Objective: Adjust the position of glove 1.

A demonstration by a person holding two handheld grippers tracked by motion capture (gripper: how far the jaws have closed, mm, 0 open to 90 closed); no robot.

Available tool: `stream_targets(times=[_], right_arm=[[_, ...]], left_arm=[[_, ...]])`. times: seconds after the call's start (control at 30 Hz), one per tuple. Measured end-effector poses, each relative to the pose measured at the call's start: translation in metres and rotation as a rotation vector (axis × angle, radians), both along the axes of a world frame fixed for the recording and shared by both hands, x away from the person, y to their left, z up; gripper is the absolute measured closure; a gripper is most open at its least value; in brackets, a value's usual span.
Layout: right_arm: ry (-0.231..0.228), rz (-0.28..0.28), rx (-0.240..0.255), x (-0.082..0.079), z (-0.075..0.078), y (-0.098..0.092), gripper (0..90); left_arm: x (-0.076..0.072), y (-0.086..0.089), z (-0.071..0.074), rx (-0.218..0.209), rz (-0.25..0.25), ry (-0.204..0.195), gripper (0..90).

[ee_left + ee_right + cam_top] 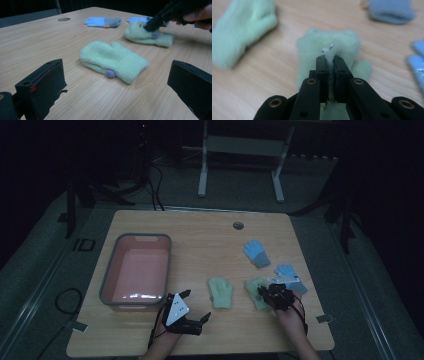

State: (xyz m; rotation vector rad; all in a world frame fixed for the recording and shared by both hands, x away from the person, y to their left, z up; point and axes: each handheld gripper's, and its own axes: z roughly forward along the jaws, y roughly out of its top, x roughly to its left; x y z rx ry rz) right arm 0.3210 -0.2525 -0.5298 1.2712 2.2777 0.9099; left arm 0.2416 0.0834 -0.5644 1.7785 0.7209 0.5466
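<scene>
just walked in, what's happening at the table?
A person works two handheld grippers over a wooden table. The right gripper is shut on a green mitten, pinching its fabric while it lies on the table. The left gripper waits open near the pink bin, facing the other green mitten, untouched. Two blue gloves lie farther back. The bin looks empty.

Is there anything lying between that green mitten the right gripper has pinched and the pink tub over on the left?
Yes. The other green mitten lies flat on the table between the pinched mitten and the pink tub. The open left gripper also sits near the tub's front corner.
</scene>
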Motion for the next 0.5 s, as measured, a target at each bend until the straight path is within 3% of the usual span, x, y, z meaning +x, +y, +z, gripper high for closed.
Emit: stream_targets(times=[0.13, 0.23, 0.5], right_arm=[[-0.01, -0.104, 0.046, 0.001, 0.015, 0.006, 84.9], [-0.01, -0.163, 0.034, 0.001, 0.019, 0.015, 84.9], [-0.016, -0.255, 0.049, -0.001, 0.021, 0.033, 84.8]], left_arm=[[0.0, 0.0, 0.0, 0.001, 0.0, -0.002, 1.5], [0.0, 0.0, 0.0, 0.001, 0.003, 0.002, 1.5], [0.0, 0.0, 0.0, 0.003, 0.004, -0.003, 1.5]])
